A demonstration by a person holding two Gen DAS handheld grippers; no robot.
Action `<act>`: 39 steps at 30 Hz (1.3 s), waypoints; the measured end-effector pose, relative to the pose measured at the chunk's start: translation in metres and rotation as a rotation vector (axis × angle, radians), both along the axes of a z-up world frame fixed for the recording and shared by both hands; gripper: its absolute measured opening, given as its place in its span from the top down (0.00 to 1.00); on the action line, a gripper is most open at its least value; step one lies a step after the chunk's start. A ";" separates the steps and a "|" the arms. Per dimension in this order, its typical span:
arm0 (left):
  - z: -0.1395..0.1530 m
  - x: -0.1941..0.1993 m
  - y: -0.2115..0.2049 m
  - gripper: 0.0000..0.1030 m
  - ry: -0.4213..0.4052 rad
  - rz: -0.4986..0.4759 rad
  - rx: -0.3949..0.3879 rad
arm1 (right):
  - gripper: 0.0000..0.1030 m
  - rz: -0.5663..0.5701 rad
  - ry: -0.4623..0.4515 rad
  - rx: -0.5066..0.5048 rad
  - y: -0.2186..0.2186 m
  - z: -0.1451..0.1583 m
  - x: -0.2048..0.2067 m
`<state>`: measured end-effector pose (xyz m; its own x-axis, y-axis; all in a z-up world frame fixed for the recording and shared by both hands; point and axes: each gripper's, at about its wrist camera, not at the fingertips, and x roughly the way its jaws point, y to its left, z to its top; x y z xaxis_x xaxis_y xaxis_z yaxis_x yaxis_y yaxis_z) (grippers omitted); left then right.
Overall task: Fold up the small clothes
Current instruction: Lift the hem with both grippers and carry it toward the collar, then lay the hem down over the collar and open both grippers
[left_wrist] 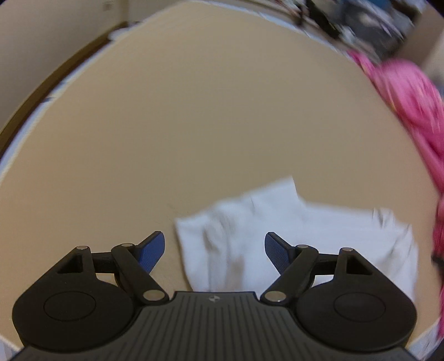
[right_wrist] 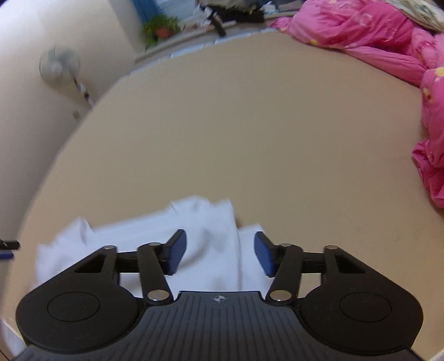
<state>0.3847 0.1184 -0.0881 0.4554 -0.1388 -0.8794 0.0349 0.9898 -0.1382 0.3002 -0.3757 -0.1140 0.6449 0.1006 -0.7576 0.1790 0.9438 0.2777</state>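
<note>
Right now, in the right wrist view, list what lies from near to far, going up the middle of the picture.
right gripper, open → white garment lying rumpled under and between its fingers → bare tan surface → dark clutter along the far edge, too blurred to name.

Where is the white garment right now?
The white garment lies on the tan surface, just ahead of both open grippers, with the pink bedding off to its right.

Blurred white garment — near edge hidden behind gripper body; pink bedding cut off at right; windowsill clutter indistinct.
</note>
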 end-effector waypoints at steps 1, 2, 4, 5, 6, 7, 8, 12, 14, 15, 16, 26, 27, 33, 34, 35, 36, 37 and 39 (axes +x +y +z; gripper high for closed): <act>-0.008 -0.001 -0.007 0.19 0.001 -0.022 0.005 | 0.48 0.002 0.004 -0.020 0.003 -0.008 0.003; -0.014 -0.002 -0.012 0.19 0.002 -0.037 0.003 | 0.50 0.006 0.003 -0.037 0.011 -0.015 0.005; -0.026 -0.001 -0.020 0.19 0.007 -0.050 0.001 | 0.54 0.026 0.005 -0.051 0.016 -0.026 0.015; -0.029 0.001 -0.023 0.19 0.007 -0.048 0.002 | 0.54 0.030 0.009 -0.061 0.019 -0.031 0.020; -0.032 0.003 -0.025 0.19 0.005 -0.041 0.003 | 0.54 0.029 0.020 -0.076 0.022 -0.036 0.027; -0.034 0.005 -0.029 0.19 0.006 -0.031 0.006 | 0.54 0.028 0.035 -0.092 0.025 -0.042 0.033; -0.037 0.007 -0.028 0.21 0.008 -0.017 0.008 | 0.54 0.024 0.048 -0.102 0.026 -0.046 0.039; -0.034 0.006 -0.016 0.93 -0.015 0.079 -0.031 | 0.95 0.046 0.016 -0.155 0.033 -0.045 0.043; -0.024 0.002 -0.012 0.95 -0.070 0.068 -0.032 | 0.95 0.051 -0.042 -0.171 0.038 -0.033 0.033; -0.017 -0.003 -0.012 0.96 -0.096 0.052 -0.019 | 0.95 0.055 -0.076 -0.159 0.038 -0.023 0.024; -0.009 -0.008 -0.011 0.96 -0.114 0.047 -0.023 | 0.95 0.047 -0.101 -0.137 0.035 -0.014 0.018; -0.031 0.042 0.003 0.95 -0.029 0.126 0.029 | 0.95 -0.138 0.066 -0.007 -0.007 -0.030 0.074; -0.037 0.046 -0.002 0.95 -0.016 0.109 0.057 | 0.95 -0.131 0.096 -0.031 -0.003 -0.040 0.080; -0.043 0.048 -0.005 0.25 -0.063 0.128 0.192 | 0.93 -0.142 0.057 -0.039 -0.004 -0.046 0.072; -0.040 0.045 0.000 0.18 -0.085 0.149 0.215 | 0.87 -0.151 0.051 -0.030 -0.008 -0.044 0.067; -0.035 0.040 0.004 0.18 -0.108 0.159 0.225 | 0.76 -0.165 0.040 -0.021 -0.011 -0.040 0.061; -0.031 0.034 0.007 0.18 -0.115 0.151 0.220 | 0.71 -0.181 0.015 -0.018 -0.015 -0.033 0.050; -0.026 0.025 0.010 0.18 -0.118 0.139 0.206 | 0.68 -0.180 -0.011 -0.019 -0.012 -0.029 0.038; -0.017 0.002 0.014 0.18 -0.132 0.114 0.180 | 0.68 -0.153 -0.070 -0.007 -0.012 -0.014 0.006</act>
<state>0.3867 0.1322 -0.1051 0.5716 0.0738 -0.8172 -0.0723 0.9966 0.0394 0.3066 -0.3873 -0.1283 0.7036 -0.0081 -0.7105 0.3015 0.9089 0.2882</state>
